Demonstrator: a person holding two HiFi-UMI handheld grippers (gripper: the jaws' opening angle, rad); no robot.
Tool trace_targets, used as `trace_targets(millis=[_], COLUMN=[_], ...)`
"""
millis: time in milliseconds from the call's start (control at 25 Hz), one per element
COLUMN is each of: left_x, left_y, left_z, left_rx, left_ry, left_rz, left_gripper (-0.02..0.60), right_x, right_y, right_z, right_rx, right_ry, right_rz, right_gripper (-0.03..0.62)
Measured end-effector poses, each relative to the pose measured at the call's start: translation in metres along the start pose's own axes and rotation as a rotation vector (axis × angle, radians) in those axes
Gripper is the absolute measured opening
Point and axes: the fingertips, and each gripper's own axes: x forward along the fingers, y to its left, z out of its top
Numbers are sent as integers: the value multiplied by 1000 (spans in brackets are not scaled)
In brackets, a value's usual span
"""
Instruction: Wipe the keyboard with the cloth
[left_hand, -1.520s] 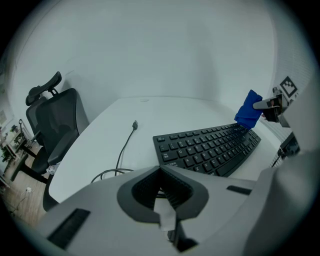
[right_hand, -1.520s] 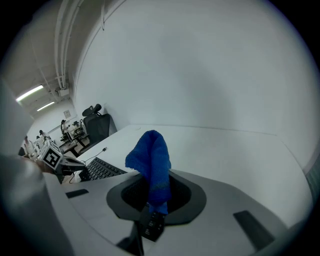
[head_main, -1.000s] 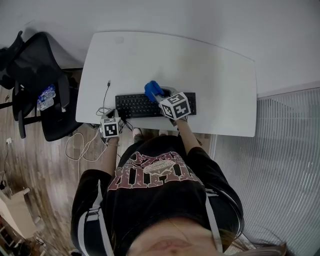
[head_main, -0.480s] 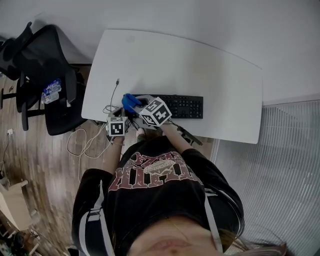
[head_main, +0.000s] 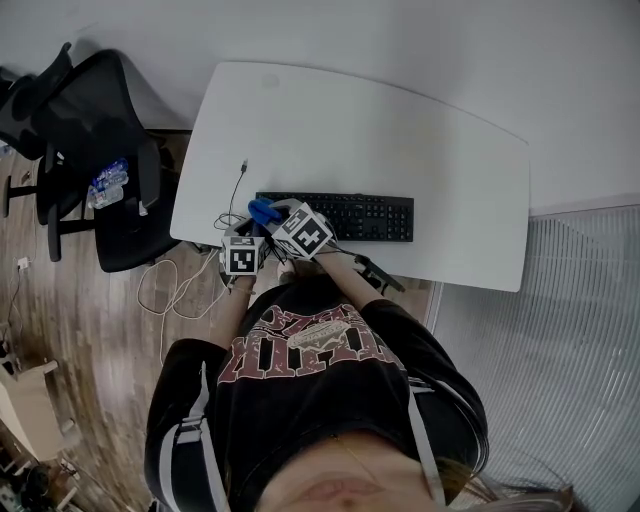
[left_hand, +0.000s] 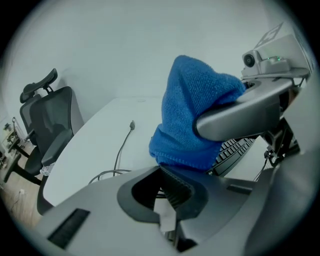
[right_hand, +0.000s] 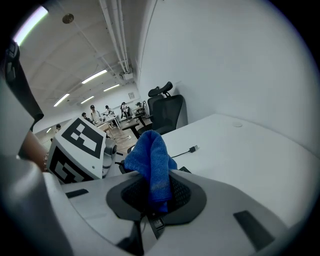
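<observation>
Left gripper (left_hand: 172, 186) sits at the near edge of the desk (head_main: 440, 150), towards its left corner, fingers closed together with nothing between them. Just beyond it, the right gripper (right_hand: 152, 187) has its fingers clamped on the blue cloth (head_main: 262, 211), which bunches up out of the jaws and hangs at the left end of the black keyboard (head_main: 350, 217); the keyboard lies parallel to the near edge. Further back, a loose cable (head_main: 238, 186) runs across the desk's left side towards the far edge, and a black office chair (head_main: 95, 150) stands off the left edge.
</observation>
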Motion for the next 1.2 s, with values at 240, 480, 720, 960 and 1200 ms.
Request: trace_targets(millis=[240, 480, 720, 960, 1200], left_x=[-1, -2, -2, 0, 2], left_y=[0, -3, -1, 0, -1], left_z=[2, 5, 4, 2, 1], left_rx=[8, 26, 17, 21, 18], left_ry=[1, 5, 11, 14, 16], left_rz=[-5, -13, 6, 19, 34], left_gripper=[35, 35, 35, 35, 35], right_x=[-1, -6, -15, -30, -41], right_y=[-10, -20, -31, -48, -59], right_z=[-7, -19, -29, -45, -59], right_rx=[11, 13, 40, 59, 71], right_ry=[13, 33, 40, 57, 61], right_rz=[-30, -56, -77, -116, -136], right_gripper=[64, 64, 64, 64, 64])
